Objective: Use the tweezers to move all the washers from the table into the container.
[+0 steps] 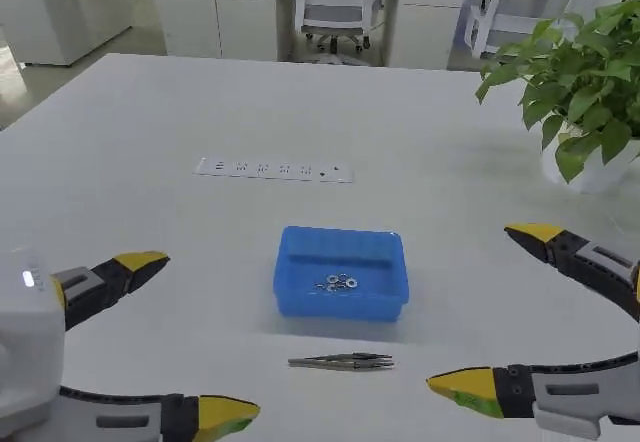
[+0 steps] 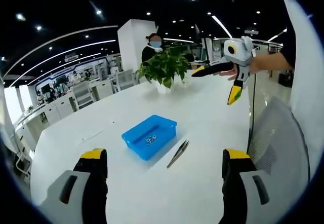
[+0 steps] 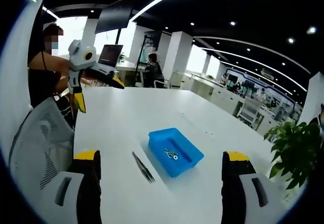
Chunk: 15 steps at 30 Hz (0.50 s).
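On the white table point(image 1: 150, 142) I see the washers point(image 1: 338, 283) lying inside the blue container point(image 1: 340, 308), with the tweezers point(image 1: 342, 361) just in front of it. My left gripper point(image 1: 205, 335) and right gripper point(image 1: 472, 306) both gape, empty.

The container point(image 1: 340, 305) is bright blue, and the washers point(image 1: 338, 283) in it are silvery. The tweezers point(image 1: 342, 361) are dull grey metal. The worktop point(image 1: 300, 112) is plain white, as is the power strip point(image 1: 273, 170) on it. The left claw point(image 1: 210, 334) and the right claw point(image 1: 469, 306) are black with yellow tips, one tip on each shading to green. The plant point(image 1: 585, 82) has green leaves and a white pot point(image 1: 600, 172).
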Available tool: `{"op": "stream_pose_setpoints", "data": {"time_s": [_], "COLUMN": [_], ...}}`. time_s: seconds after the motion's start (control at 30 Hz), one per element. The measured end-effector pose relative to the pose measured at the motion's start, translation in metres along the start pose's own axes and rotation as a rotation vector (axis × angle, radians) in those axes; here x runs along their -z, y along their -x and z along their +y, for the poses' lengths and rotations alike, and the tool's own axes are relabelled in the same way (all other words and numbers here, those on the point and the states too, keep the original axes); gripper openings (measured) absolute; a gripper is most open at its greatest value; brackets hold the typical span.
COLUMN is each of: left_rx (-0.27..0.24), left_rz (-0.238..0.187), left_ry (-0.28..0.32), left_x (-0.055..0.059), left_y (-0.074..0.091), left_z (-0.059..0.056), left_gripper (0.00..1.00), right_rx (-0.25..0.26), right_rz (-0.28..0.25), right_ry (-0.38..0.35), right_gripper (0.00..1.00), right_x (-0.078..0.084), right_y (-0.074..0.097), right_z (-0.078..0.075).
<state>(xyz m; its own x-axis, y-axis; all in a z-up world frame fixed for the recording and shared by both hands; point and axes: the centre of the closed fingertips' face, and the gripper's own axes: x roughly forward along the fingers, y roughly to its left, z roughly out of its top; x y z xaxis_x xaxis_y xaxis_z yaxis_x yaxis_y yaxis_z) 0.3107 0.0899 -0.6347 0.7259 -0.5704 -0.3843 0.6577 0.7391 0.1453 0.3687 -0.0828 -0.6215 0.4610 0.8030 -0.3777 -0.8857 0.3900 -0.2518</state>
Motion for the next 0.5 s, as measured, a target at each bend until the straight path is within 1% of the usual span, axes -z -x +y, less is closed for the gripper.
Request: {"op": "stream_pose_setpoints", "data": {"time_s": [0.07, 0.2, 0.27, 0.37, 0.43, 0.5], "left_rx": [0.008, 0.012, 0.011, 0.013, 0.019, 0.022], "left_rz": [0.002, -0.006, -0.008, -0.010, 0.001, 0.000], "left_ry": [-0.011, -0.022, -0.024, -0.015, -0.019, -0.020], "left_x": [-0.0028, -0.0090, -0.0094, -0.0086, -0.0071, -0.0068], "left_y": [-0.0023, -0.0049, -0.0054, -0.0066, -0.0076, -0.0076], "left_z": [-0.0022, -0.0035, -0.0035, -0.0046, -0.0074, -0.0086], "left_gripper": [1.00, 1.00, 1.00, 1.00, 1.00, 1.00], "right_rx": [-0.006, -0.015, -0.018, -0.019, -0.015, -0.014], "right_rz": [0.007, 0.003, 0.016, 0.013, 0.010, 0.014], "right_ry": [0.005, 0.002, 0.006, 0.000, -0.004, -0.004], "right_gripper": [1.00, 1.00, 1.00, 1.00, 1.00, 1.00], "right_x": [0.0006, 0.0008, 0.0034, 0.0033, 0.0031, 0.0041], "right_y": [-0.0001, 0.0009, 0.0007, 0.0010, 0.0018, 0.0025], "right_z": [0.0017, 0.0050, 0.0064, 0.0075, 0.0075, 0.0079]}}
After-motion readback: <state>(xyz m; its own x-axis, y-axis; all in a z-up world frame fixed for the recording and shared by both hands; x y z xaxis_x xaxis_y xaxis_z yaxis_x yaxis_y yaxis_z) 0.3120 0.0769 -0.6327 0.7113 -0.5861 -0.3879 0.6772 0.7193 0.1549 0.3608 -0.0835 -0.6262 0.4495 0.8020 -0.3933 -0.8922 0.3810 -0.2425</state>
